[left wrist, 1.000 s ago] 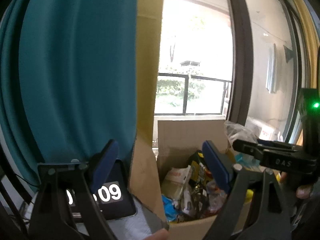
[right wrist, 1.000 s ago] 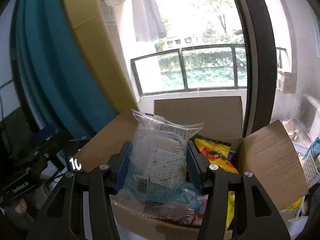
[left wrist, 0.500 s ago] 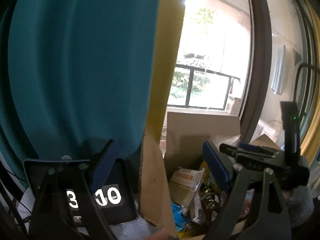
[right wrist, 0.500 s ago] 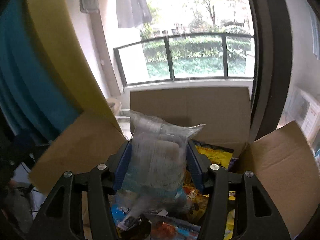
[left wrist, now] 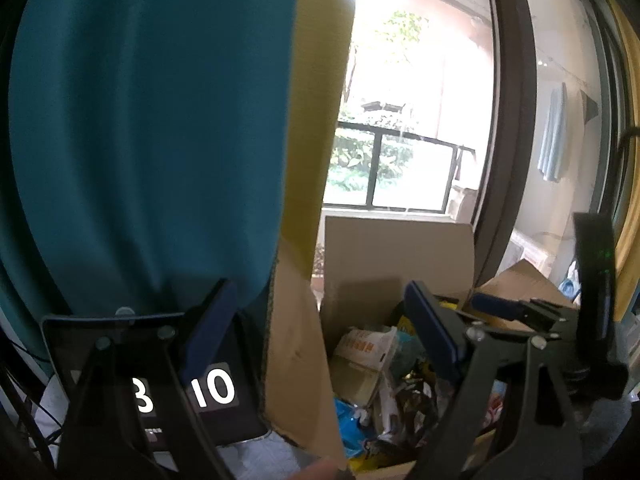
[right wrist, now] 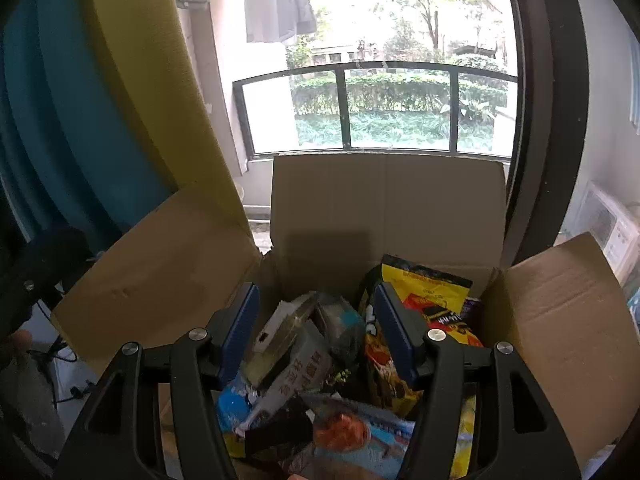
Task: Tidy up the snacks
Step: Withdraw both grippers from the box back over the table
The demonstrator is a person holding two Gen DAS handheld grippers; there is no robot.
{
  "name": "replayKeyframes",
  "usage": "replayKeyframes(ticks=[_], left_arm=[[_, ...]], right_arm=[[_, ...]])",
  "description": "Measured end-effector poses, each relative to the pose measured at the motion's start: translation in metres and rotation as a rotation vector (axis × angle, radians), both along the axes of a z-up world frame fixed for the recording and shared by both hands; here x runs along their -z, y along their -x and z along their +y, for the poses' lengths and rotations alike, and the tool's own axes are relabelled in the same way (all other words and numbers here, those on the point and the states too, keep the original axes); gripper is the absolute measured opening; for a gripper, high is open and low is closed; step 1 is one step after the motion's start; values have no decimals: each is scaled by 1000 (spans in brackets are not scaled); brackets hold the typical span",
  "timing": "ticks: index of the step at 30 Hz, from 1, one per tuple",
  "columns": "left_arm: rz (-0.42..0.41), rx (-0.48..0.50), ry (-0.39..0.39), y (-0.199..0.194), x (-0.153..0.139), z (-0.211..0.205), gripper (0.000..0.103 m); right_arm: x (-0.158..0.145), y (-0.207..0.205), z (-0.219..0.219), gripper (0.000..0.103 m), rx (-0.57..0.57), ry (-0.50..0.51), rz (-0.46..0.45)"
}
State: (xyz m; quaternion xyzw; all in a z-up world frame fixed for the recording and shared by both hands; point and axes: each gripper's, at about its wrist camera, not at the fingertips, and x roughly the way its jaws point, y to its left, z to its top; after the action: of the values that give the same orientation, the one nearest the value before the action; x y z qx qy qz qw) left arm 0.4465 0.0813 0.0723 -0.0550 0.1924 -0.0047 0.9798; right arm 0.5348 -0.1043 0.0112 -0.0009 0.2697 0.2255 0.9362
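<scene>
Over box, right tongs opening, empty.

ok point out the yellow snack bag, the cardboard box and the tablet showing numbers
yellow snack bag (right wrist: pixel 428 284), right wrist view, on its upper yellow panel
cardboard box (right wrist: pixel 384 208), right wrist view, on the upright back flap
tablet (left wrist: pixel 214 388), left wrist view, on the lit digits of its screen

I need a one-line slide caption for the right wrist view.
Right claw, opening with nothing gripped, above an open cardboard box full of snack packets, before a balcony window.
</scene>
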Motion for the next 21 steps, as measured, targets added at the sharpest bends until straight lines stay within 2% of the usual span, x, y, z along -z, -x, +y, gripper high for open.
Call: replayKeyframes(ticks=[11, 21], left_arm=[[17, 7, 7, 12, -4, -11, 87], [30, 43, -6, 43, -8, -39, 87]], right_arm=[[-9, 27, -18, 63, 19, 27, -10], [-19, 65, -45, 63, 35, 25, -34]])
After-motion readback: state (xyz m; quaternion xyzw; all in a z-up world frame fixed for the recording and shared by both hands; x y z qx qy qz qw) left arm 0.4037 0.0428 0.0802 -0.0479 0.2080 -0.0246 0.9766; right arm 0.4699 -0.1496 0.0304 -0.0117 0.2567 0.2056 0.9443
